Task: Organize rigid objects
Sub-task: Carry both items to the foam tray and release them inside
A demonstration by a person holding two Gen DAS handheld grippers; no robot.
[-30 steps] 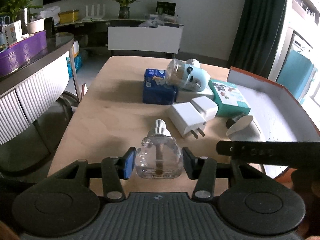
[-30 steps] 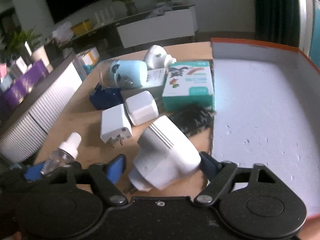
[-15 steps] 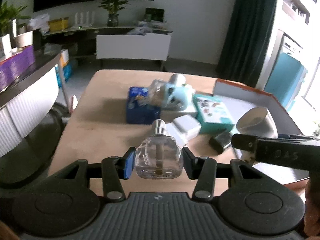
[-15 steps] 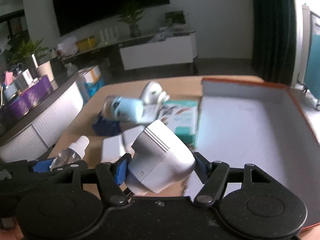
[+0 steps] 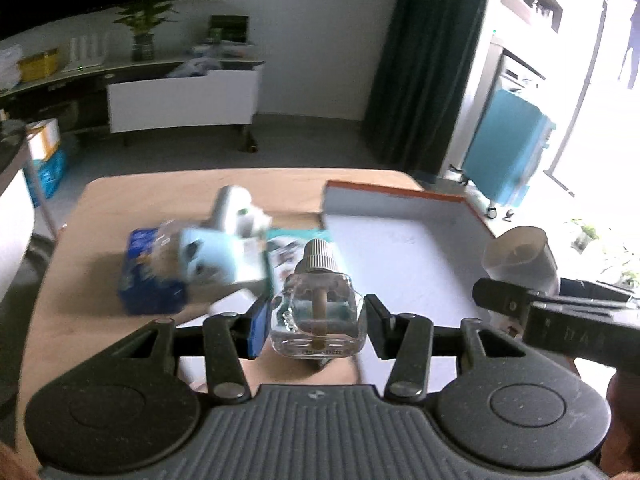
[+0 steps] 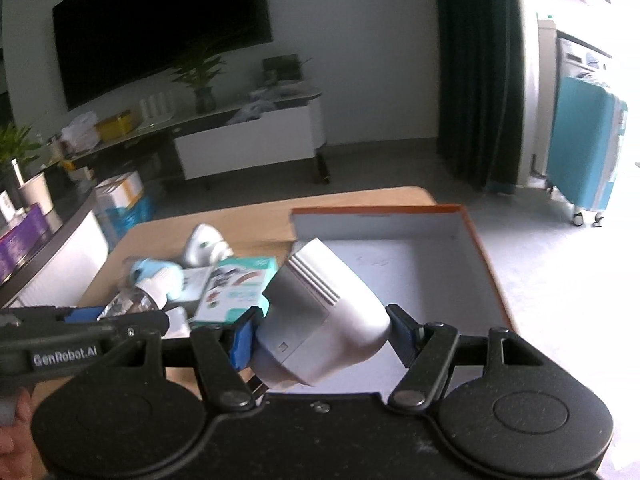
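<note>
My left gripper (image 5: 318, 318) is shut on a clear glass refill bottle (image 5: 318, 312) with a white ribbed cap, held above the table near the box's left edge. My right gripper (image 6: 320, 334) is shut on a white plug-in device (image 6: 320, 320), its prongs pointing down toward me, lifted over the near part of the white box (image 6: 420, 256) with an orange rim. In the left wrist view the device (image 5: 520, 256) shows at the right. In the right wrist view the bottle (image 6: 136, 298) shows at the left.
On the wooden table (image 5: 132, 200) left of the box lie a blue packet (image 5: 148, 280), a light blue plug-in unit (image 5: 208, 258), a white unit (image 5: 236, 208) and a teal carton (image 6: 236, 288). A teal suitcase (image 6: 584, 140) stands on the floor beyond.
Both grippers have risen and swung right toward the box, each keeping its object. The white chargers on the table have dropped behind the left gripper's fingers.
</note>
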